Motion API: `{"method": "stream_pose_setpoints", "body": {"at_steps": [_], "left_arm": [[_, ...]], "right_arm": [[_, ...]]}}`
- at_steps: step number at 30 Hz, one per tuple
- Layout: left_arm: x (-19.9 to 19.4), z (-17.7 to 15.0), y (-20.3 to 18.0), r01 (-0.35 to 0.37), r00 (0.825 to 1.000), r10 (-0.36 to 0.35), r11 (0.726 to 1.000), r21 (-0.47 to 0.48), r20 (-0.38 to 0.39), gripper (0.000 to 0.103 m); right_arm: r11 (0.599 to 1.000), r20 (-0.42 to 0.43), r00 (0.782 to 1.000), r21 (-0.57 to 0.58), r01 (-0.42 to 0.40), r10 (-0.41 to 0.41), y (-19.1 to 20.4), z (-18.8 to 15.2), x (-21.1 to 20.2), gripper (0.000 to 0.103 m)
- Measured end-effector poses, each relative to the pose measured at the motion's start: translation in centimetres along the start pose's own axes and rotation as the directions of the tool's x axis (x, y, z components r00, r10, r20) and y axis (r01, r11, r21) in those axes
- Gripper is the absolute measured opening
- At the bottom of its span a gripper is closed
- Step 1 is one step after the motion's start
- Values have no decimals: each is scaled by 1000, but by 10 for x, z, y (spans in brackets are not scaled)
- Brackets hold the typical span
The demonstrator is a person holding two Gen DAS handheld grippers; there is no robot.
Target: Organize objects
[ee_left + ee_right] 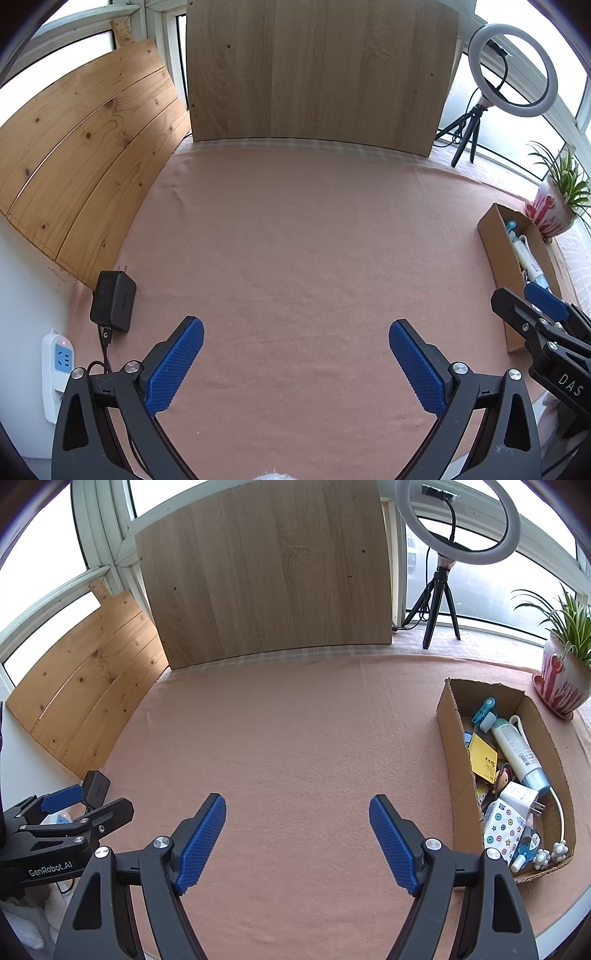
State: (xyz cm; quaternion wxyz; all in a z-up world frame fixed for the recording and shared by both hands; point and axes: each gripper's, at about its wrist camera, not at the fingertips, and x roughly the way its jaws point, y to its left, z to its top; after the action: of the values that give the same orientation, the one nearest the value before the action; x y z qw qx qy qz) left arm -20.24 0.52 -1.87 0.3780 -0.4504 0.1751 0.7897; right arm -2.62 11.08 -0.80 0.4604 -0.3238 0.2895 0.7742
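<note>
Both grippers hang over bare pink cloth point(295, 738), nothing between their blue pads: the left gripper point(295, 365) and the right gripper point(297, 843) each have fingers spread wide apart. The brown cardboard box point(452, 746) sits at the right, packed with a white tube point(517, 753), yellow card point(482, 757) and blue clip point(482, 710). A red-patterned plant pot point(563, 686) stands just beyond it, and a black charger point(112, 301) lies far left.

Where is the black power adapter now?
In the left wrist view the black power adapter lies at the table's left edge, between the pine boards and the white power strip.
</note>
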Motion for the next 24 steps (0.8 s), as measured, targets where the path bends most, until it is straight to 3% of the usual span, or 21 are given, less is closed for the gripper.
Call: {"method": "stream_pose_setpoints", "body": {"at_steps": [24], "left_arm": [[7,1,-1,3,1000,-3,1000,3,-11,102]], "right_arm": [[1000,-10,1000,17,-4,4,-1,1,5,77]]}}
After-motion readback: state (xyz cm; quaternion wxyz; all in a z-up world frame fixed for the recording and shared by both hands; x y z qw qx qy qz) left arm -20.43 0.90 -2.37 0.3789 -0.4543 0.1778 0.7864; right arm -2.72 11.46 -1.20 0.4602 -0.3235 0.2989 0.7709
